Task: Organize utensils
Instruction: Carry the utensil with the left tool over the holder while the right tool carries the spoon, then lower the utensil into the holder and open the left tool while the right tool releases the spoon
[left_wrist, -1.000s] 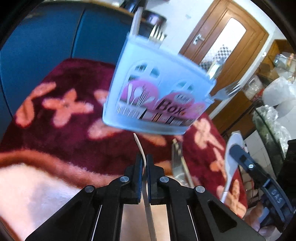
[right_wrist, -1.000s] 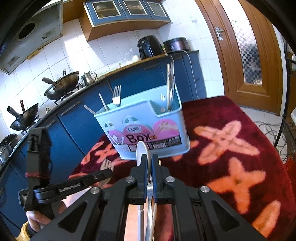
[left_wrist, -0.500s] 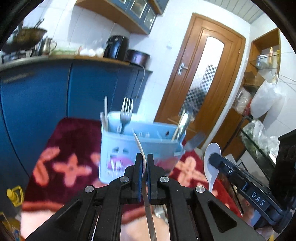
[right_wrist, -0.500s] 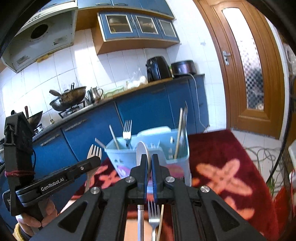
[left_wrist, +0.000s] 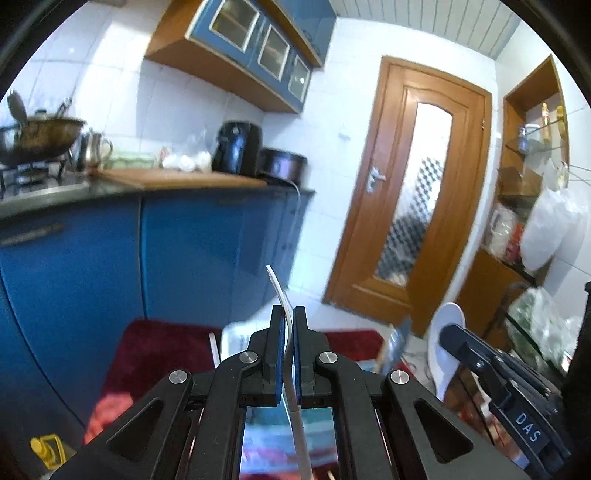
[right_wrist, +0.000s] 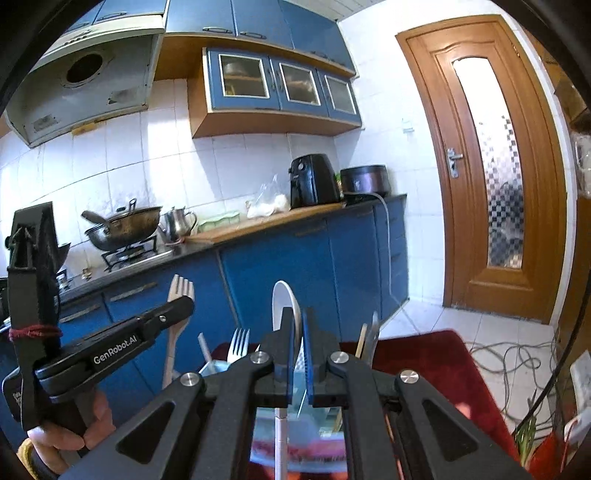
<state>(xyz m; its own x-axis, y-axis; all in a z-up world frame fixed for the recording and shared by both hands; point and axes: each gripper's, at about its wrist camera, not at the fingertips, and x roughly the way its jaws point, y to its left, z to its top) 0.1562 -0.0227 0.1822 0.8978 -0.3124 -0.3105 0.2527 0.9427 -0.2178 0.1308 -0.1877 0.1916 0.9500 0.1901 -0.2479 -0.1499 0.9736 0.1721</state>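
My left gripper (left_wrist: 287, 314) is shut on a pale wooden fork (left_wrist: 280, 295), seen edge-on and sticking up; in the right wrist view this fork (right_wrist: 180, 295) shows its tines above the left gripper (right_wrist: 162, 314). My right gripper (right_wrist: 298, 317) is shut on a white spoon (right_wrist: 282, 299), which also shows in the left wrist view (left_wrist: 445, 339). The light blue utensil box (left_wrist: 236, 338) sits low behind my fingers on the red floral cloth (left_wrist: 155, 347). It holds a metal fork (right_wrist: 238, 345) and other utensils (right_wrist: 371, 338).
Blue kitchen cabinets (right_wrist: 295, 266) with a counter, a wok (right_wrist: 122, 227), a kettle and an air fryer (right_wrist: 314, 181) stand behind. A wooden door (right_wrist: 491, 166) is at the right. Cables (right_wrist: 509, 354) lie on the tiled floor. Shelves with bags (left_wrist: 546, 225) stand at the right.
Both grippers have risen and tilted upward with their utensils. The utensil box has dropped from the middle of both views to the bottom, largely behind the fingers.
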